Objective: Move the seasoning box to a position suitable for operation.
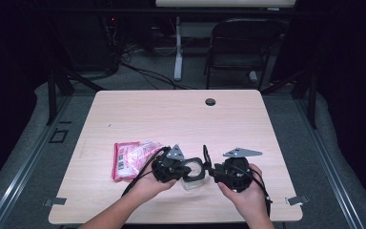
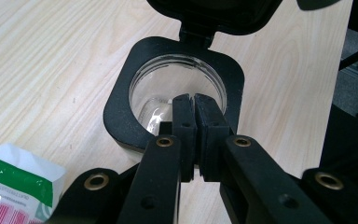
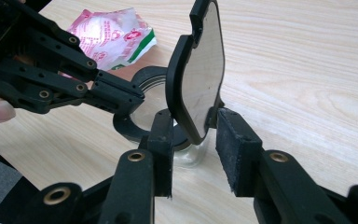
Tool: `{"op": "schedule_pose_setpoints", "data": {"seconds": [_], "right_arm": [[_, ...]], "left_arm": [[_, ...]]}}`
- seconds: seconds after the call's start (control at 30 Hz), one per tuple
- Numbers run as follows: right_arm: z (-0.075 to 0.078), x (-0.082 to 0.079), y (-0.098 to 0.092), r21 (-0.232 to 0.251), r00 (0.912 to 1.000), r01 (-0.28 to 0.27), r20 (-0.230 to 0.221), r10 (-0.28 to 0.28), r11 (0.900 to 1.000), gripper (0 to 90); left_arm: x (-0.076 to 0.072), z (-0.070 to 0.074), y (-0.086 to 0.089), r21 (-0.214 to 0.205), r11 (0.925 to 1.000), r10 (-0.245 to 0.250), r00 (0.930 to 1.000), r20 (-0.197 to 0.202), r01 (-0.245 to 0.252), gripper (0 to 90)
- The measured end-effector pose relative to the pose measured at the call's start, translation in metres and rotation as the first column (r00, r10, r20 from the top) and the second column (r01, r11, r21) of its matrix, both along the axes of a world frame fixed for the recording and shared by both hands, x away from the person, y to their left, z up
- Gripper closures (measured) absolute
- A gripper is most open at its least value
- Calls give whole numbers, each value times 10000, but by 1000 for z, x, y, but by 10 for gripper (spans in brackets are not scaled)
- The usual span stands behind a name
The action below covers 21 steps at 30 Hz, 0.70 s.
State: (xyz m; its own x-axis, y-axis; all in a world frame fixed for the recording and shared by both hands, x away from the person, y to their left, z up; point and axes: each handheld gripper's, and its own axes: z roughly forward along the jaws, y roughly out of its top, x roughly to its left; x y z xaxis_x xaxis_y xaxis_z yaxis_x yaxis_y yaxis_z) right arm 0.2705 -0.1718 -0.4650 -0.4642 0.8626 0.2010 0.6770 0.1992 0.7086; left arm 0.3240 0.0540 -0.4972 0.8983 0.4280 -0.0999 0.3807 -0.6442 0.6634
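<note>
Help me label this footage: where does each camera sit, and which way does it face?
High view: above the person's side, looking forward and down on the table; forearms, both hands show.
Left gripper view: rides the left gripper, looking along shut jaws on the jar rim.
Right gripper view: rides the right gripper, facing the raised lid; a fingertip shows.
All three share jar and pink packet.

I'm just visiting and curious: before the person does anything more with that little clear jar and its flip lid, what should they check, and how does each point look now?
1. Left gripper pinches the rim of the jar: ok, jaws shut on it.
2. Lid swung upright, mouth open: ok.
3. Right gripper holds the lid: not ok, jaws straddle it with a gap.
4. Jar stands on the table: ok.
5. Pink packet opened: cannot tell.
</note>
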Motion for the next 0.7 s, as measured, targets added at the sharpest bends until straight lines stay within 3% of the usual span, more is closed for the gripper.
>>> {"op": "schedule_pose_setpoints", "data": {"seconds": [0.4,0.7], "right_arm": [[0,2,-12,239,9994,295,-183,-291,9993,691],[0,3,-15,120,9989,433,-211,-431,9990,696]], "left_arm": [[0,0,0,-36,10000,-16,10000,-65,16,873],[0,-1,0,-31,10000,-42,9999,-107,42,870]]}}
